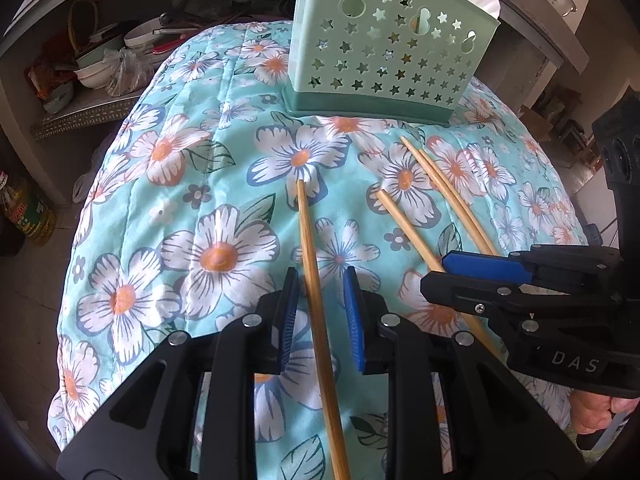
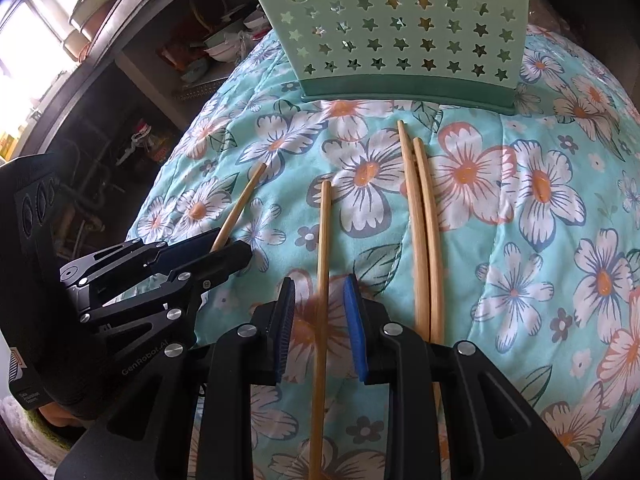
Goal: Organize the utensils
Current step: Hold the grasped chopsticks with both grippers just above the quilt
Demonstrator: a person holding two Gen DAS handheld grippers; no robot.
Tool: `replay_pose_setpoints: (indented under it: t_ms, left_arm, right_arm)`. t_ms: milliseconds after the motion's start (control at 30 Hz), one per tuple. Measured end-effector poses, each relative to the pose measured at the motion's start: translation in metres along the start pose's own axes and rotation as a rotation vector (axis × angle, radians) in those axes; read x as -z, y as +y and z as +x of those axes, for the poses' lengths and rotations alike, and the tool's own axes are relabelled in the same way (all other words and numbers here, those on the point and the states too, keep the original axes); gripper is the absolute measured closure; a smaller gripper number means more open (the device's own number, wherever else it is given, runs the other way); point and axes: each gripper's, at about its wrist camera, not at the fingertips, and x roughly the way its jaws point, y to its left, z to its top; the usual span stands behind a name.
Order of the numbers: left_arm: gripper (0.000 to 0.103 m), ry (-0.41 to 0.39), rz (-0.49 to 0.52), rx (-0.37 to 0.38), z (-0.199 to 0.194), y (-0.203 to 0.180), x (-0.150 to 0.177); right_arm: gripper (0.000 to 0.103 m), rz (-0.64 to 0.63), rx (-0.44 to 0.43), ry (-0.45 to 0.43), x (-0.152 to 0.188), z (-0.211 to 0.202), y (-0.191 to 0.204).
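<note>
Chopsticks lie lengthwise between both sets of parted, non-gripping jaws: left gripper (image 1: 320, 296) straddles one chopstick (image 1: 310, 240), right gripper (image 2: 320, 300) another chopstick (image 2: 323, 240), tips toward green holder (image 1: 384, 48) ahead on the quilted surface (image 1: 180, 200).

We list: chopsticks (image 2: 322, 264), pale wood or bamboo, smooth, matt; utensil holder (image 1: 384, 52), mint-green plastic, star-perforated, slight sheen; quilted cloth (image 1: 192, 208), soft floral fabric, faint sheen, stitched seams; left hand-held gripper (image 1: 320, 316) and right hand-held gripper (image 2: 320, 320), matt black plastic, ribbed blue pads, bright metal pins.
</note>
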Motion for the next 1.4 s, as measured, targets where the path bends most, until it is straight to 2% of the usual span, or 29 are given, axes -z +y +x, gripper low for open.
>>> replay_pose_setpoints:
  t_ms: [100,267,333,633,1033,1400]
  left_arm:
    - [0.082,-0.004,0.005,-0.002,0.001,0.0,0.0]
    - [0.082,-0.005,0.006,-0.002,0.003,0.0,-0.001]
    - [0.082,-0.005,0.006,-0.002,0.003,0.0,-0.001]
    - [0.082,-0.008,0.003,-0.002,0.003,0.0,-0.001]
    - [0.082,-0.012,-0.002,-0.001,0.004,0.0,0.0]
    - [0.082,-0.015,-0.001,-0.001,0.004,0.0,0.0]
  right_arm:
    - [0.078,0.006,-0.008,0.001,-0.003,0.004,-0.002]
    - [0.094,0.035,-0.014,-0.005,-0.003,0.005,-0.01]
    - [0.096,0.053,-0.023,-0.008,-0.004,0.003,-0.014]
    - [0.096,0.072,-0.001,-0.018,0.002,-0.007,-0.024]
    - [0.094,0.085,0.0,-0.002,0.002,0.001,-0.022]
    - [0.085,0.097,-0.024,0.002,0.002,0.001,-0.022]
